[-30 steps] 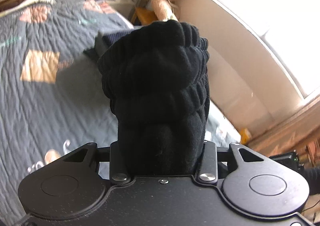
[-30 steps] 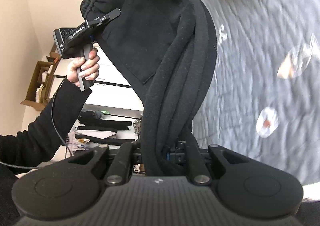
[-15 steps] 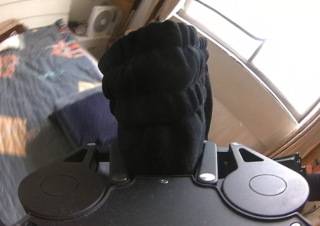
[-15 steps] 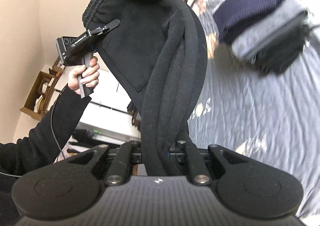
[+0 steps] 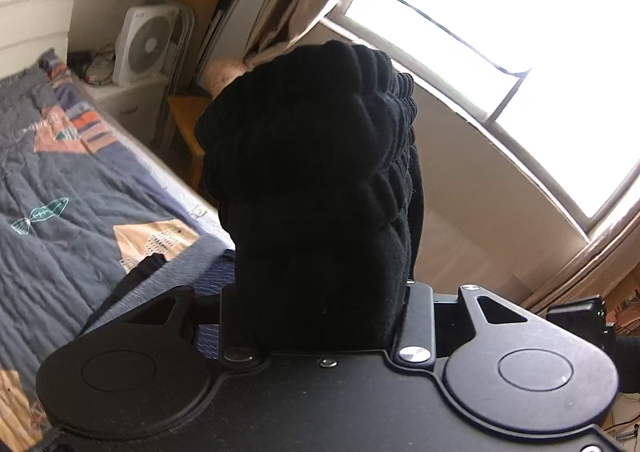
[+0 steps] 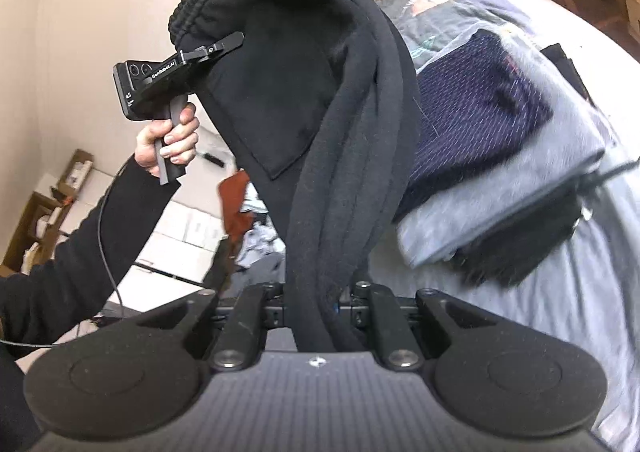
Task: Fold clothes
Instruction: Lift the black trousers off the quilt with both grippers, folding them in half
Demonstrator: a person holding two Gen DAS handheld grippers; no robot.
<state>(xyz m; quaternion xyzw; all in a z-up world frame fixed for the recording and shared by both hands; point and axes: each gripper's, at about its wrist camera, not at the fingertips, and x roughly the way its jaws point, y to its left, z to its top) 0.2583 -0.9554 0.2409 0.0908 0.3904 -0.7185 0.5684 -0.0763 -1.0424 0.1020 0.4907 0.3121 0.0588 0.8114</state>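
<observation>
Gripping the black sweatpants (image 6: 320,99) aloft, left tongs (image 5: 320,316) and right tongs (image 6: 318,316) are carrying them bunched toward the folded stack (image 6: 520,155).

Black sweatpants (image 6: 320,99): thick matt fleece cloth, ribbed and gathered at the waistband, faintly linty. Left gripper (image 5: 320,316) and right gripper (image 6: 320,308): matt black plastic, finely grained, with shiny metal screws. Quilt (image 5: 60,219): soft stitched cloth, puckered, printed patches. Folded pile (image 6: 500,155) at right: navy pinstriped weave over pale grey fuzzy cloth. Fan (image 5: 146,45) at far left: smooth white plastic. Stool (image 5: 188,119) beside it: bare wood.
</observation>
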